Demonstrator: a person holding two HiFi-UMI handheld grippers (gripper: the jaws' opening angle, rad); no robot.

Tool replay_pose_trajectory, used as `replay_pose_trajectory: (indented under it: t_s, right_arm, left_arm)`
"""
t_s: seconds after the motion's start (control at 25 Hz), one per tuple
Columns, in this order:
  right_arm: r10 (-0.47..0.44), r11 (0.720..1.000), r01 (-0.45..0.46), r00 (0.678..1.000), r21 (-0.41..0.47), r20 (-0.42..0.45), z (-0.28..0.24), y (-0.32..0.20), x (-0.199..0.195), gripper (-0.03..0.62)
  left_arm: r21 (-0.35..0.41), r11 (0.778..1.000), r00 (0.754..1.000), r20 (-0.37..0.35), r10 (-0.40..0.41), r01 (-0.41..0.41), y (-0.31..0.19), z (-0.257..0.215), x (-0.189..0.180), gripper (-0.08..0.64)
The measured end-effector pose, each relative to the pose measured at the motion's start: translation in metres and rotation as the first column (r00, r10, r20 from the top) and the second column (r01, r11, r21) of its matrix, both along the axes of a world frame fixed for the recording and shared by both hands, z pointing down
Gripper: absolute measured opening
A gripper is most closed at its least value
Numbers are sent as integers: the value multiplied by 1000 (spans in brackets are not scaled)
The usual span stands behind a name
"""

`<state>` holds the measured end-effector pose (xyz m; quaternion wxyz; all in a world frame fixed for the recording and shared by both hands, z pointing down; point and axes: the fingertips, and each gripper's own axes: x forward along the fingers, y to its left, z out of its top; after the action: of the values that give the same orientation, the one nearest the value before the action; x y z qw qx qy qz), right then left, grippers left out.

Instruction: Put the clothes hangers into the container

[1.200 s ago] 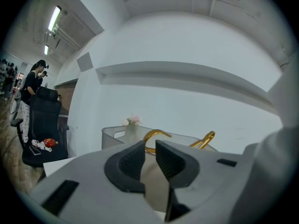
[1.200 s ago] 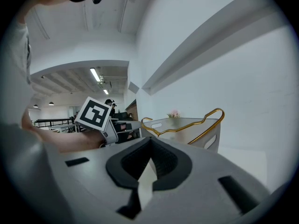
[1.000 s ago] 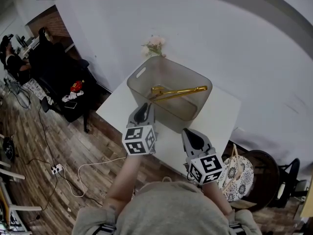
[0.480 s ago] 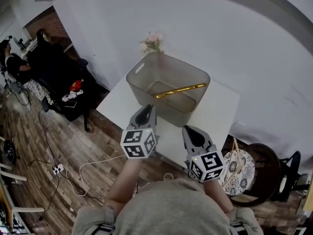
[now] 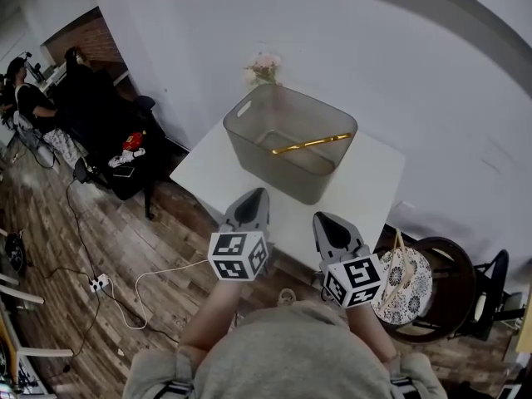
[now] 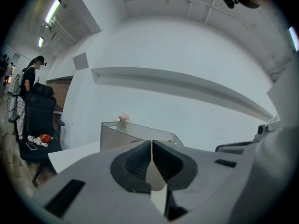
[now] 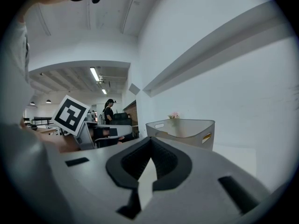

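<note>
- the container [image 5: 275,169], a translucent grey tub with handle cutouts, stands on the white worktop [image 5: 366,196], towards its far side.
- one gold clothes hanger [image 5: 312,144] lies inside the container, slanting across its floor from the middle towards the right wall; it is fully within the rim and nothing holds it.
- no other hanger shows on the worktop, in either gripper or anywhere else in the views, so whether more are left cannot be told.
- the left gripper [image 5: 256,196] hangs over the near edge of the worktop, well apart from the container. its own view shows the jaws pressed together with nothing between them, and the container [image 6: 122,133] beyond them.
- the right gripper [image 5: 321,219] sits beside the left one, also at the near edge and clear of the container. its jaws meet at the tips and carry nothing; its view looks across at the container [image 7: 183,128], with a glint of gold through the handle slot.
- judged from this, the placing of the visible hanger is done: it is inside and released, and both grippers are empty and away from the tub.
- what is left, if anything, would be fetching another hanger from somewhere out of view; the pictures give no sign of one.
- pink flowers [image 5: 263,67] stand just behind the container, against the far wall.
</note>
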<state>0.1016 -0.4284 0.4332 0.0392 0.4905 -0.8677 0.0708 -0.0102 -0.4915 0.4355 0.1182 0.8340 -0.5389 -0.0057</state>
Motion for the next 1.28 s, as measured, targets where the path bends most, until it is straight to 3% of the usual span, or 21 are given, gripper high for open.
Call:
replay_pose_trajectory:
  t_s: [0.92,1.28]
  right_arm:
    - [41,999,-41,999,5,-26,1,152,-58,-3]
    - [57,998,-57,997,-1,-48,9,211,-71,-3]
  left_arm:
    - [-14,999,999,10,50,-50,183,8,-67,9]
    - [-29,996,996,9,87,-87,246,17,-76,9]
